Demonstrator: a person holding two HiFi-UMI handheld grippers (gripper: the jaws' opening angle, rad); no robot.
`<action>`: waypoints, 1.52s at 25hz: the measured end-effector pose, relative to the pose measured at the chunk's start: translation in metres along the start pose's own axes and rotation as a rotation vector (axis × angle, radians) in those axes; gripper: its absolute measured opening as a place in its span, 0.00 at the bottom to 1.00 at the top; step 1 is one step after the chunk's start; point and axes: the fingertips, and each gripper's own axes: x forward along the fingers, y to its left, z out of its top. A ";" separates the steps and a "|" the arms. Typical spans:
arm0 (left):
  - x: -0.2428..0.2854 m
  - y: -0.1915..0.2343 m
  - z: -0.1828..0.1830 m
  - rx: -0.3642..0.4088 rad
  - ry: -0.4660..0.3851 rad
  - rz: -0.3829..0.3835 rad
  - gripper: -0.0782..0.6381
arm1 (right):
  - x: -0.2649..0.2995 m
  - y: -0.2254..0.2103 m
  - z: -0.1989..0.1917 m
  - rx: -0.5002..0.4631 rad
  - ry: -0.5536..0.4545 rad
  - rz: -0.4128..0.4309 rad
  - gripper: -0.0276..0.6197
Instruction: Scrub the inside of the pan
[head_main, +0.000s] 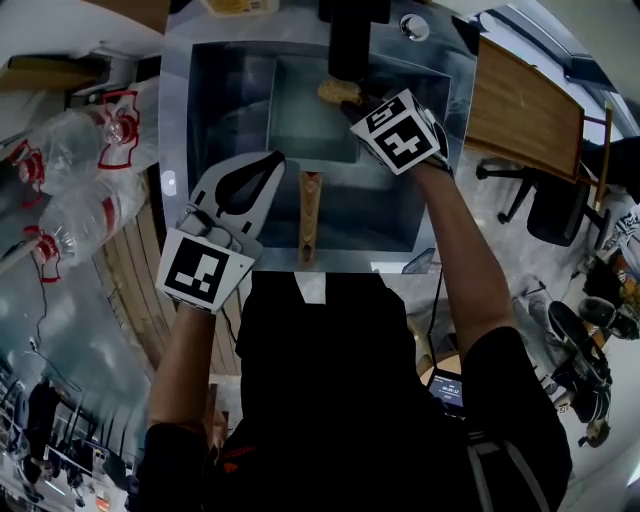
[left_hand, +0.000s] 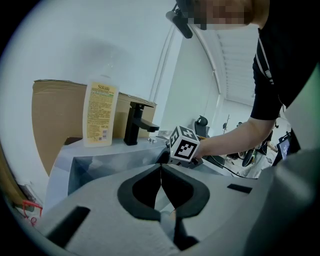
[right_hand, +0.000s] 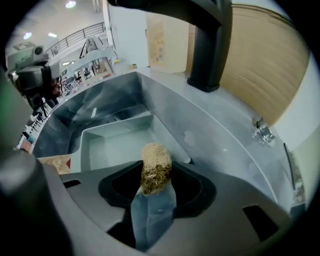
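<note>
Bright office space lies around a steel sink (head_main: 440, 215) set in a counter, with a black faucet (right_hand: 210, 45) and a soap bottle (left_hand: 100, 115) on the rim beyond the jaws of both grippers. Inside the sink sits the pan (right_hand: 117, 145), square and pale, ahead of the right jaws and a little to their left. Its wooden handle (head_main: 311, 215) points back toward the person and lies just beside the left jaws, on their right. The left gripper (left_hand: 161, 169) hangs over the left part of the sink with its jaws pressed together and nothing between them, so nothing holds the pan. The right gripper (head_main: 352, 100) has its jaws clenched on a brown fibrous scrubber (right_hand: 156, 162), which stands out past the tips near the far right corner of the pan. Whether it touches the pan I cannot tell. To do the scrubbing well, I think the left jaws should open and take the handle, or press on it, so that the pan does not slide. Then the right jaws should lower the scrubber flat onto the bottom and work it in short overlapping strokes. The strokes should go also into the corners and up the walls, with a firm grip so that the scrubber does not twist out.
</note>
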 end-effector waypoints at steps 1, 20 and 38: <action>0.000 0.000 0.001 0.003 0.000 -0.005 0.14 | 0.001 -0.001 -0.001 -0.016 0.015 -0.013 0.32; -0.024 -0.021 -0.007 0.045 0.010 -0.057 0.14 | -0.023 0.034 -0.018 -0.146 0.100 -0.055 0.32; -0.059 -0.053 -0.016 0.090 -0.015 -0.068 0.14 | -0.044 0.083 -0.039 -0.150 0.101 -0.036 0.32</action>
